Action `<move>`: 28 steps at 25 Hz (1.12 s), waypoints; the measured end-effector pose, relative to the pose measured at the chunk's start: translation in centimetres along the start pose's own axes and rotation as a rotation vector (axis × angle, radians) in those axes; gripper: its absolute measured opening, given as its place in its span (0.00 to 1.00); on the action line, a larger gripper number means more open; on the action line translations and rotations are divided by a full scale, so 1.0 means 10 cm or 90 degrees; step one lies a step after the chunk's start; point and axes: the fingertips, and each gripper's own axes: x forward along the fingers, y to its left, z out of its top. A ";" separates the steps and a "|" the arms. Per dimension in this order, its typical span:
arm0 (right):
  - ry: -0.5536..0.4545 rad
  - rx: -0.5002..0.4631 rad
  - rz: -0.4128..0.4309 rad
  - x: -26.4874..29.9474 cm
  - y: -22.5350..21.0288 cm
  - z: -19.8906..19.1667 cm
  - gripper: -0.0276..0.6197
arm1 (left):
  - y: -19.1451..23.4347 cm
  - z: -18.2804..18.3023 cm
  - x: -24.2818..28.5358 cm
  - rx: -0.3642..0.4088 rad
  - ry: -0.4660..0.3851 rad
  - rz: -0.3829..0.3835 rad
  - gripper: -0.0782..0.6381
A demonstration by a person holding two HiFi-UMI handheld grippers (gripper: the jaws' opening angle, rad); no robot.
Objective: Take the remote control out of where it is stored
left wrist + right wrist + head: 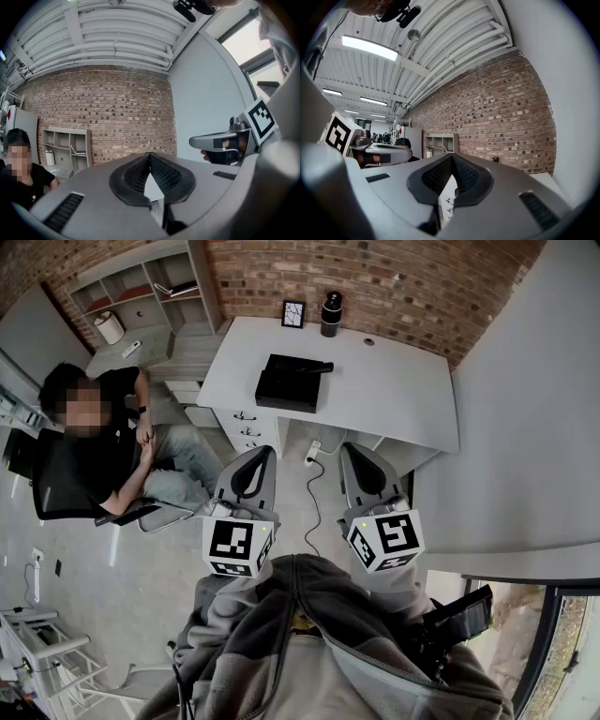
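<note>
No remote control shows plainly in any view. A black box (292, 382) lies on the white desk (394, 390), which has a stack of drawers (247, 427) under its left end. My left gripper (265, 454) and right gripper (350, 450) are held side by side above the floor, short of the desk, both pointing toward it. In the left gripper view the jaws (150, 155) are pressed together with nothing between them. The right gripper's jaws (452, 157) are likewise shut and empty. Each gripper shows in the other's view: the right gripper (220, 140) and the left gripper (384, 152).
A person (112, 451) sits in a chair at the left, close to the desk's drawers. A picture frame (293, 313) and a black cylinder (330, 313) stand at the desk's back edge. An open shelf unit (141, 292) lines the brick wall. A cable (313, 493) trails over the floor.
</note>
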 end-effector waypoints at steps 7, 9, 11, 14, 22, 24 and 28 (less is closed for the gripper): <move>0.018 -0.009 -0.012 0.04 0.11 -0.08 0.05 | 0.11 -0.11 -0.09 -0.013 0.012 -0.009 0.12; 0.025 -0.007 -0.016 0.04 0.15 -0.11 0.05 | 0.12 -0.15 -0.13 -0.017 0.018 -0.013 0.12; 0.031 0.002 -0.019 0.04 0.19 -0.14 0.05 | 0.15 -0.19 -0.17 -0.022 0.024 -0.016 0.12; 0.034 0.011 -0.010 0.08 0.27 -0.19 0.05 | 0.26 -0.30 -0.21 -0.031 0.035 -0.012 0.12; 0.064 0.019 -0.015 0.13 0.39 -0.42 0.05 | 0.63 -0.63 -0.41 -0.058 0.066 0.024 0.12; 0.074 0.026 -0.018 0.14 0.39 -0.51 0.05 | 0.66 -0.72 -0.44 -0.062 0.077 0.022 0.12; 0.092 0.033 -0.024 0.18 0.41 -0.64 0.05 | 0.74 -0.86 -0.49 -0.073 0.092 0.025 0.12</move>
